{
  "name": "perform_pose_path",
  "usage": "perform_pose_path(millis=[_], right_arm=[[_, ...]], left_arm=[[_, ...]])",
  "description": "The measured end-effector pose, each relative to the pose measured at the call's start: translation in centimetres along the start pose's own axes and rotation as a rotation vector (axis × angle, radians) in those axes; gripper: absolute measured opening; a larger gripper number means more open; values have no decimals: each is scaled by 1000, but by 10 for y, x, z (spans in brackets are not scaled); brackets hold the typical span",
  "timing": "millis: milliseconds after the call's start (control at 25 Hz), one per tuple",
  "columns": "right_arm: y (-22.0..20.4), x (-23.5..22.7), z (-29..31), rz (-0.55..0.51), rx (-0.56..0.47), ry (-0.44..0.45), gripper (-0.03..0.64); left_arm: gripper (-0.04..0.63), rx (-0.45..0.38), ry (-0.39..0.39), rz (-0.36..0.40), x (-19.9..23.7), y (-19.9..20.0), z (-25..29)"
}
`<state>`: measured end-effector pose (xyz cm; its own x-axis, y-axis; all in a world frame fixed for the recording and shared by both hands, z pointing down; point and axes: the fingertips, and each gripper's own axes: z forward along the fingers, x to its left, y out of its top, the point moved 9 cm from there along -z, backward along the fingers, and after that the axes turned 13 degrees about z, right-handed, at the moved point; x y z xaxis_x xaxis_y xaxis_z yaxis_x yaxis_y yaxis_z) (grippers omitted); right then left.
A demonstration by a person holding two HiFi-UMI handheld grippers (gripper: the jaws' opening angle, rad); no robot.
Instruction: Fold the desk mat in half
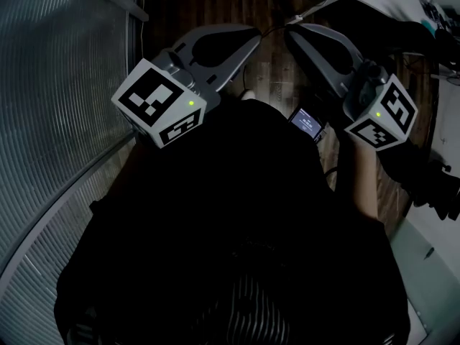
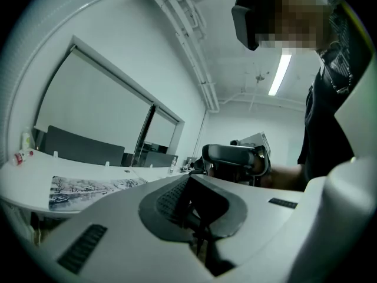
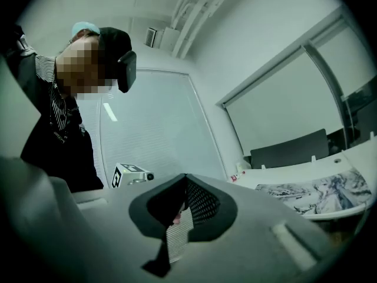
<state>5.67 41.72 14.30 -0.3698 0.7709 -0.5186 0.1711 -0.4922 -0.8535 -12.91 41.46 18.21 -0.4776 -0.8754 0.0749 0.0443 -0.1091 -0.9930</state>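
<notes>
Count of items on site, for your record. You hold two grippers: the left gripper (image 1: 251, 38) and the right gripper (image 1: 295, 34). Each carries one marker cube, so two in all: the left cube (image 1: 159, 103) and the right cube (image 1: 383, 113).

There is one white table (image 2: 23, 175), and it bears one desk mat (image 2: 94, 188) and one red-capped bottle (image 2: 20, 156). There are two dark chair backs: the near chair back (image 2: 82, 148) and the far chair back (image 2: 156, 158). One ceiling light strip (image 2: 280, 73) is lit. One small lit screen (image 1: 307, 123) is below you.

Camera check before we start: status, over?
Left gripper shut, empty. Right gripper shut, empty. Desk mat flat on table, unfolded, untouched. No obstruction seen on mat.
</notes>
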Motion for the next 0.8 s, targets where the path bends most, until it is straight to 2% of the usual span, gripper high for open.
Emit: perform_pose_path(millis=[240, 440, 640, 800], right_arm=[[-17, 15, 17, 4, 43, 33, 5], [-12, 13, 28, 37, 44, 64, 5], [-5, -8, 25, 6, 55, 58, 5], [10, -37, 1, 51, 15, 53, 5]], left_arm=[[8, 7, 7, -1, -12, -11, -32], [8, 30, 30, -21, -6, -10, -41], [8, 29, 47, -50, 10, -19, -25], [8, 41, 28, -20, 9, -11, 12]])
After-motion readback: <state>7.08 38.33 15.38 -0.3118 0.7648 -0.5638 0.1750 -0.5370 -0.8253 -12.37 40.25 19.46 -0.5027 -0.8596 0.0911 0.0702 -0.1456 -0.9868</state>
